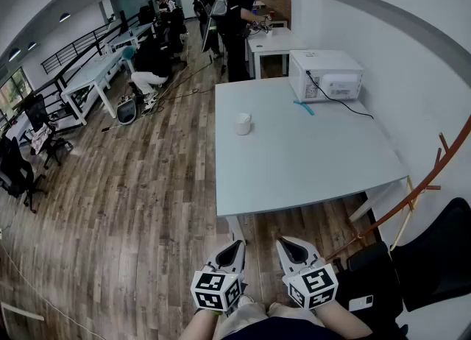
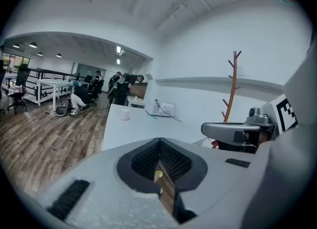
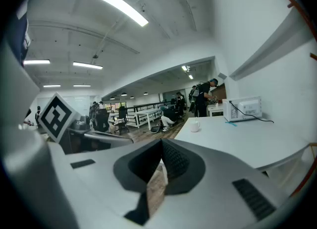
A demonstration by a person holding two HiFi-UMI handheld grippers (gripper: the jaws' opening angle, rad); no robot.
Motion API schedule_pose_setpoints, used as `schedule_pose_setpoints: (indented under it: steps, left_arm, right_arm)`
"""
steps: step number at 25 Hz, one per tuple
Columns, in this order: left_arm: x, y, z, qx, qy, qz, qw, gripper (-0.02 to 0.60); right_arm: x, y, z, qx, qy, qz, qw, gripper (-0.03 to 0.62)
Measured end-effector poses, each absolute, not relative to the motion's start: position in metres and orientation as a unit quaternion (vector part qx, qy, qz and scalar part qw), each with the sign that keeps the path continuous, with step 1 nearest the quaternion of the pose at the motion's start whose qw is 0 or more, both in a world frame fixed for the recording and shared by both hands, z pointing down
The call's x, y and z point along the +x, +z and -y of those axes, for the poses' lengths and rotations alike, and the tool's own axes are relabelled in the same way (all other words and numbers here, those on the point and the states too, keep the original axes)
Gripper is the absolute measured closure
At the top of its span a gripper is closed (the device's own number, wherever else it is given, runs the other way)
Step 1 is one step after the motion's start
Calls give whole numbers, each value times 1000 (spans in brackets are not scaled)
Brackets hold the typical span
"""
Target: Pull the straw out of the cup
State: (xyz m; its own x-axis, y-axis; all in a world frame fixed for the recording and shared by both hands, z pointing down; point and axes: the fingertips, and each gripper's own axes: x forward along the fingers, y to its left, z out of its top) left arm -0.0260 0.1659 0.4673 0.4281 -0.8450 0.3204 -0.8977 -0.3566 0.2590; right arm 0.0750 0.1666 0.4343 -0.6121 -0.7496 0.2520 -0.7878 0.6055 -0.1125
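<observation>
A small white cup (image 1: 243, 124) stands on the far left part of the white table (image 1: 309, 162). It also shows small in the left gripper view (image 2: 124, 115) and in the right gripper view (image 3: 195, 126). Its straw is too small to make out clearly. Both grippers are held low, short of the table's near edge and well away from the cup. My left gripper (image 1: 237, 246) (image 2: 159, 146) has its jaws together with nothing in them. My right gripper (image 1: 286, 244) (image 3: 161, 148) is likewise shut and empty.
A white microwave (image 1: 325, 73) with a black cable sits at the table's far right, with a teal strip (image 1: 304, 107) lying in front of it. A wooden coat rack (image 1: 434, 176) and a black chair (image 1: 434, 265) stand to the right. People (image 1: 235, 15) work at desks far behind.
</observation>
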Motion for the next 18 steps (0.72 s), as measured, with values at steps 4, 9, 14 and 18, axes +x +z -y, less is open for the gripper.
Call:
schedule_pose_setpoints:
  steps: [4,9,14,18]
  left_arm:
    - [-22,466,-200,813,49,541,209,563]
    - [-6,467,-228,809,45,547,210,563]
    - [13,466,-238,809,40,548,209,563]
    - [24,465,-240,810,35,547,208,563]
  right_arm:
    - [84,426,-191,435,102,891,76,566]
    - [97,428,-217,423,106,897,75,566]
    - [110,425,-230,412,95,903,74,566]
    - [115,419,-234,403,87,909,59,565]
